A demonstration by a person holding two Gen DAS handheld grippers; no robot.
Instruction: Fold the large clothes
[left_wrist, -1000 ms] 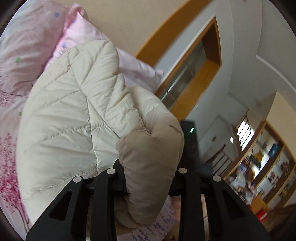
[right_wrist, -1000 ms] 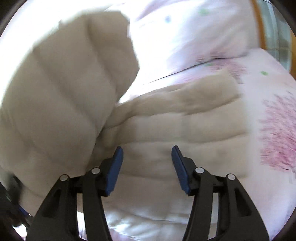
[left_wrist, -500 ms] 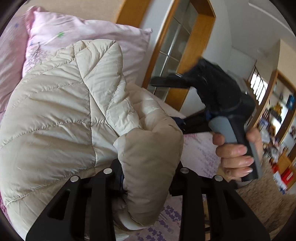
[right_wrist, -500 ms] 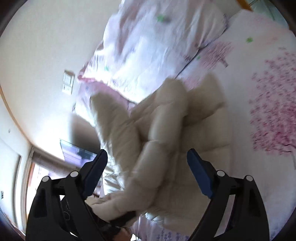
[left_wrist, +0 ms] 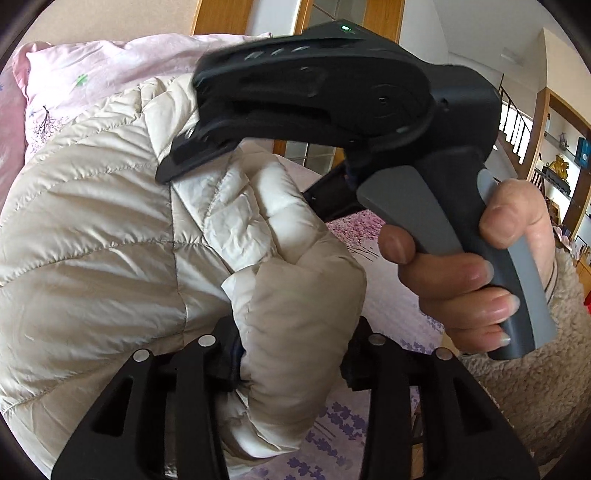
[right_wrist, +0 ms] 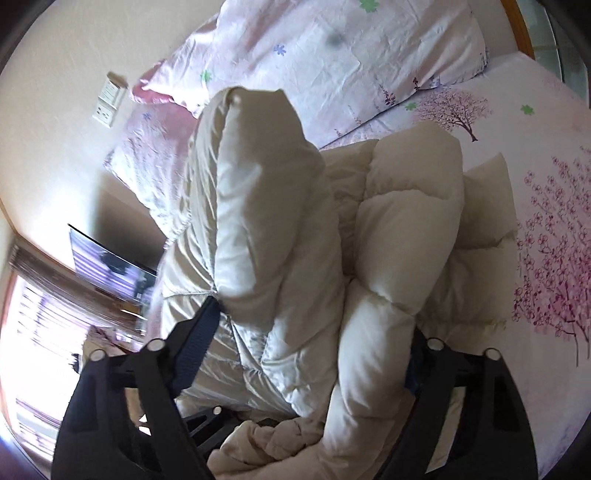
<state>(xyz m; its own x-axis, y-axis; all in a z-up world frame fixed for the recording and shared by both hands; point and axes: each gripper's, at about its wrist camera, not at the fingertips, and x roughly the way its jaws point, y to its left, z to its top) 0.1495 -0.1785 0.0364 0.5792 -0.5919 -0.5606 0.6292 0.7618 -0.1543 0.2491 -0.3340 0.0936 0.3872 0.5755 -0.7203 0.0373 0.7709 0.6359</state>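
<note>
A cream quilted puffer jacket (left_wrist: 110,240) lies bunched on the bed. My left gripper (left_wrist: 291,354) is shut on a thick fold of it, probably a sleeve or hem end (left_wrist: 299,317). My right gripper shows in the left wrist view (left_wrist: 192,147), held by a hand (left_wrist: 472,273), its fingers over the jacket's upper part. In the right wrist view the jacket (right_wrist: 280,258) fills the wide gap between my right gripper's fingers (right_wrist: 306,354); the jaws stand open around the padded folds.
The bed has a white sheet with pink tree prints (right_wrist: 546,236). Pink floral pillows (right_wrist: 332,55) lie at the head by the wall. A wooden door frame (left_wrist: 380,22) and shelves (left_wrist: 561,162) stand beyond the bed.
My right gripper has swung in close over the jacket and now straddles its folds. My left gripper keeps its hold on the same fold.
</note>
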